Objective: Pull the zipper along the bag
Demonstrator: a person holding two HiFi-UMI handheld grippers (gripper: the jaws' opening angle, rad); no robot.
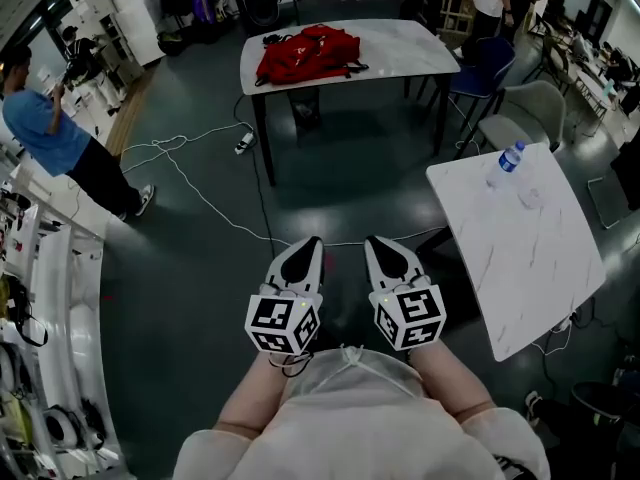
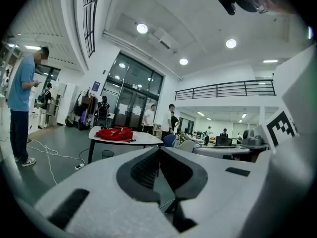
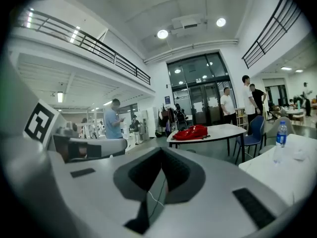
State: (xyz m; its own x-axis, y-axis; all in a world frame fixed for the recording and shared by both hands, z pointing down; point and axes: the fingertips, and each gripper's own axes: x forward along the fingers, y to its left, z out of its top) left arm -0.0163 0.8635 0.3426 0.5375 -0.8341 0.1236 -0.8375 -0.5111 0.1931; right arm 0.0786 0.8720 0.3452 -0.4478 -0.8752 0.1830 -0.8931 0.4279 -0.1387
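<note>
The red fabric backpack (image 1: 307, 52) lies slumped flat on the white marble-topped table with black legs (image 1: 400, 43), toward that table's left end. The person stands well short of the table, with open dark floor between.

Both tools are held close to the body, pointing toward the table. The left gripper (image 1: 308, 244) has its jaws pressed together with nothing between them. The right gripper (image 1: 378, 244) looks the same, closed and empty. Neither is anywhere near the bag.

From here the bag looks soft and light, a limp cloth thing that would bunch up and slide across the smooth tabletop if tugged from one end only. I'd guess one gripper should pinch the fabric beside the zipper track to anchor it while the other takes the small pull tab. The tab is too small to make out at this distance.

A clear plastic water bottle with a blue cap (image 1: 510, 157) stands on a second white table (image 1: 530, 248), to the right of the bag's table.
</note>
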